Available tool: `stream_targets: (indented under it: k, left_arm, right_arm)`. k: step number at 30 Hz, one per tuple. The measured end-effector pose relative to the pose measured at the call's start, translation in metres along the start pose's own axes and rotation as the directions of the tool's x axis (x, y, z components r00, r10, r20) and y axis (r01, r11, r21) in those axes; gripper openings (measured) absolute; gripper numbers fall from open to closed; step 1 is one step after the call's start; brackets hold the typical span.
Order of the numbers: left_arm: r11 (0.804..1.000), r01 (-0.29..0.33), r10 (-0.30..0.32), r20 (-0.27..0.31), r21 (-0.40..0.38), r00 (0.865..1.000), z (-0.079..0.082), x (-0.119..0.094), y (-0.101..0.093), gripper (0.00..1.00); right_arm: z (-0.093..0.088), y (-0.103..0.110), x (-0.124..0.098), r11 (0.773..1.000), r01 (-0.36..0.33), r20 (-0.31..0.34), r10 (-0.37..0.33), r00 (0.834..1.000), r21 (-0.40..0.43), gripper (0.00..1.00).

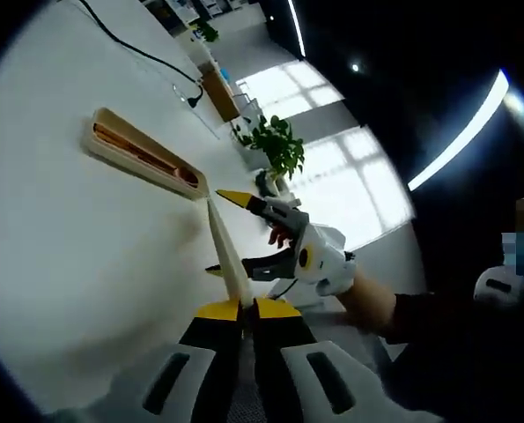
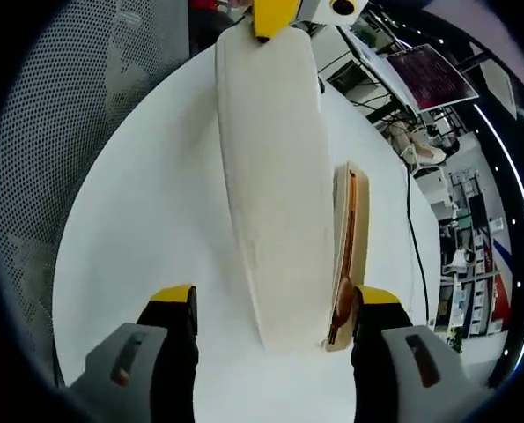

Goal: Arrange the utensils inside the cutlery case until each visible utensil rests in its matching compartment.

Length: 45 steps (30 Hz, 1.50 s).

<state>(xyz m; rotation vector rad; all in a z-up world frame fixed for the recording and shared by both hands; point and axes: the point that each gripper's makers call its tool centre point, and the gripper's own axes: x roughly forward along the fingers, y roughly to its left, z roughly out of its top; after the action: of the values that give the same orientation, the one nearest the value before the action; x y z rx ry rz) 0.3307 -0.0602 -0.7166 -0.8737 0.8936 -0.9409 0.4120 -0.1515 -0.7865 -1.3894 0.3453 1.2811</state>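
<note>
Left hand-held gripper has its jaws pinched on the edge of a cream lid, holding it up off the surface, seen edge-on in the left gripper view. Prob. lifted clear so the case stays open for sorting.

In the right gripper view the same lid hangs broadside w/ the left gripper's yellow tip at its far end. Right hand-held gripper has its jaws spread wide w/ nothing between, just short of the lid's near end; looks ready to take or steady it.

Case lies on the surface just behind the lid, w/ a wooden spoon lying lengthwise in its slot.

Hard to tell: lid covers part of the case, so other compartments and utensils can't be made out. In the left gripper view the case holds sth brown, too small to id.
</note>
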Motion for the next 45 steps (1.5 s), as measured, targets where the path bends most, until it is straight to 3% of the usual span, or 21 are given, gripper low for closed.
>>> stream_targets:
  k: [12, 20, 22, 33, 34, 35, 37, 40, 42, 45]
  left_arm:
    - [0.998, 0.042, -0.044, -0.040, -0.056, 0.998, -0.007, 0.001, -0.007, 0.03]
    - [0.996, 0.052, -0.057, -0.060, -0.076, 0.997, -0.011, 0.002, -0.007, 0.03]
    - [0.996, 0.052, -0.056, -0.062, -0.077, 0.996, -0.012, 0.002, -0.006, 0.03]
    - [0.993, 0.024, -0.017, 0.057, -0.119, 0.998, 0.012, -0.007, 0.011, 0.04]
    - [0.994, 0.012, -0.004, 0.070, -0.112, 0.998, 0.015, -0.008, 0.013, 0.04]
    - [0.995, -0.041, 0.049, 0.085, -0.095, 0.995, 0.019, -0.009, 0.022, 0.05]
    - [0.993, -0.094, 0.100, 0.077, -0.072, 0.992, 0.019, -0.010, 0.031, 0.06]
    - [0.994, -0.091, 0.098, 0.115, -0.067, 0.988, 0.027, -0.010, 0.030, 0.06]
    - [0.990, -0.138, 0.139, 0.152, -0.020, 0.978, 0.035, -0.010, 0.036, 0.07]
    - [0.990, -0.136, 0.140, 0.142, -0.039, 0.980, 0.035, -0.009, 0.036, 0.08]
  right_arm:
    - [0.008, 0.014, 0.001, 0.997, -0.072, 0.052, 0.071, 0.996, 0.018, 0.68]
    - [0.008, 0.023, 0.000, 0.992, -0.121, 0.056, 0.120, 0.991, 0.025, 0.42]
    - [0.008, 0.027, -0.001, 0.987, -0.149, 0.057, 0.145, 0.988, 0.060, 0.41]
    - [0.009, 0.025, -0.004, 0.965, -0.180, 0.086, 0.166, 0.982, 0.189, 0.40]
    - [0.009, 0.023, -0.005, 0.964, -0.176, 0.085, 0.162, 0.983, 0.197, 0.40]
    - [0.009, 0.022, -0.006, 0.961, -0.178, 0.084, 0.164, 0.983, 0.209, 0.39]
    - [0.010, 0.022, -0.007, 0.957, -0.183, 0.093, 0.166, 0.982, 0.227, 0.39]
    - [0.010, 0.022, -0.007, 0.944, -0.191, 0.100, 0.170, 0.980, 0.268, 0.39]
    - [0.010, 0.021, -0.007, 0.939, -0.191, 0.100, 0.169, 0.981, 0.287, 0.39]
    - [0.010, 0.021, -0.008, 0.935, -0.190, 0.098, 0.168, 0.981, 0.298, 0.39]
